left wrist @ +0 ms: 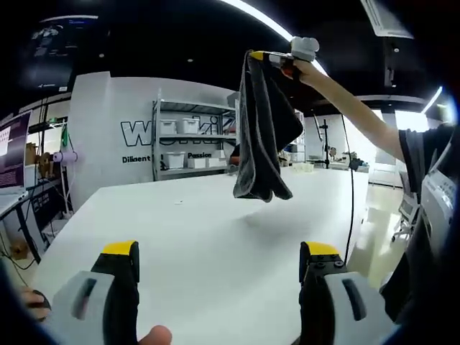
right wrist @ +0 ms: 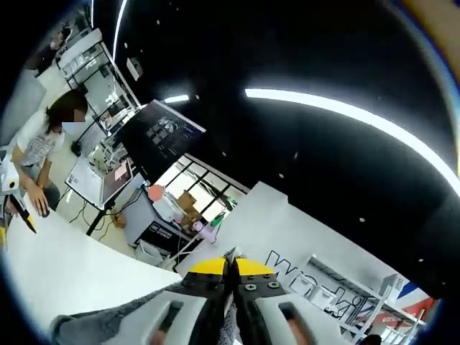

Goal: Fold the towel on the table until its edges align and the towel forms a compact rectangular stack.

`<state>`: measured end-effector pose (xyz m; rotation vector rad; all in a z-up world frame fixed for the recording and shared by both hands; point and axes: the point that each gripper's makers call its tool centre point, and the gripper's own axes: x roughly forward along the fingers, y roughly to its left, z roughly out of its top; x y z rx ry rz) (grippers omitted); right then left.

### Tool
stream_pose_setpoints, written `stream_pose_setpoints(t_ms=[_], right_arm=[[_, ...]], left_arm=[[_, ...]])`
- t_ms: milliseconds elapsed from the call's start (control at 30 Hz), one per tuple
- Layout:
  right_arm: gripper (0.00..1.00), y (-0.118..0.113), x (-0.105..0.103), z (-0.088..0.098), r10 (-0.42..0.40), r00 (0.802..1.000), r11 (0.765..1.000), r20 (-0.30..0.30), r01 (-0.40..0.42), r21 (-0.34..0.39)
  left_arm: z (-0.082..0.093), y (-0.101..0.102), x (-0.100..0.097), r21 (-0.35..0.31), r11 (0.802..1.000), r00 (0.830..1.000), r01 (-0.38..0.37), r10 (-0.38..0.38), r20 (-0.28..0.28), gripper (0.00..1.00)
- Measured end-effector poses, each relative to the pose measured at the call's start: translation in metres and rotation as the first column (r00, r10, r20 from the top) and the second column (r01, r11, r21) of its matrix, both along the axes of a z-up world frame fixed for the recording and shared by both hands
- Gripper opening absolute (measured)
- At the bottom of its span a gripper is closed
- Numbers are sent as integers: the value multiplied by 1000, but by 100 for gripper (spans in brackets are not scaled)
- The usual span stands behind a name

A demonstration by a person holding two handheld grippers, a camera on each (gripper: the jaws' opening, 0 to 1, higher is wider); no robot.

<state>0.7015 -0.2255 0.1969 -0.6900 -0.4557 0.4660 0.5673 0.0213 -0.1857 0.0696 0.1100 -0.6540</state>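
In the left gripper view the left gripper [left wrist: 219, 262] sits low and near over the white table [left wrist: 194, 230], its yellow-tipped jaws spread wide with nothing between them. Farther off and to the right, the right gripper [left wrist: 277, 57] is raised high above the table at the end of a person's outstretched arm [left wrist: 359, 111]. It pinches the dark grey towel [left wrist: 264, 129] by its top edge. The towel hangs down in loose folds, its lowest end clear of the tabletop and a soft shadow lying on the table below it. Beyond the far edge of the table stands a metal shelf [left wrist: 190, 140] with white boxes against a white wall. In the right gripper view the right gripper [right wrist: 231, 277] has its jaws pressed together on the towel [right wrist: 108, 323], whose grey cloth shows to the left below them. A seated person [right wrist: 43, 147] is at far left, beside a monitor [right wrist: 162, 136].
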Motion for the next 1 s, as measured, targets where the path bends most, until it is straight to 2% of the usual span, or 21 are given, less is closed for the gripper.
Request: stream_pose_setpoints(t_ms=[333, 567, 600, 667, 700, 733, 867, 1000], right_arm=[[3, 12, -6, -11, 39, 999, 999, -30, -40, -15], [5, 9, 2, -31, -10, 997, 998, -78, 5, -68], [9, 6, 5, -33, -28, 995, 997, -92, 22, -68], [27, -1, 11, -39, -64, 991, 996, -119, 57, -69], [29, -5, 12, -36, -79, 991, 996, -107, 74, -58], [27, -9, 10, -32, -87, 992, 995, -93, 82, -49], [27, -15, 5, -24, -80, 994, 997, -76, 79, -15], [27, -18, 0, -26, -93, 994, 996, -62, 92, -18]], left_arm=[[-2, 4, -2, -11, 1000, 1000, -15, 15, 2, 97], [-5, 2, -3, -8, 1000, 1000, -9, 9, -4, 97], [-5, 2, -3, -9, 1000, 1000, -9, 9, -4, 97], [-5, 2, -3, -11, 1000, 1000, -9, 9, -3, 97], [-5, 1, -3, -13, 1000, 1000, -8, 8, -2, 97], [-5, 1, -3, -14, 1000, 1000, -7, 7, -1, 97], [-7, 0, -4, -15, 1000, 1000, -4, 4, -4, 97], [-9, 0, -4, -13, 1000, 1000, -3, 3, -8, 97]])
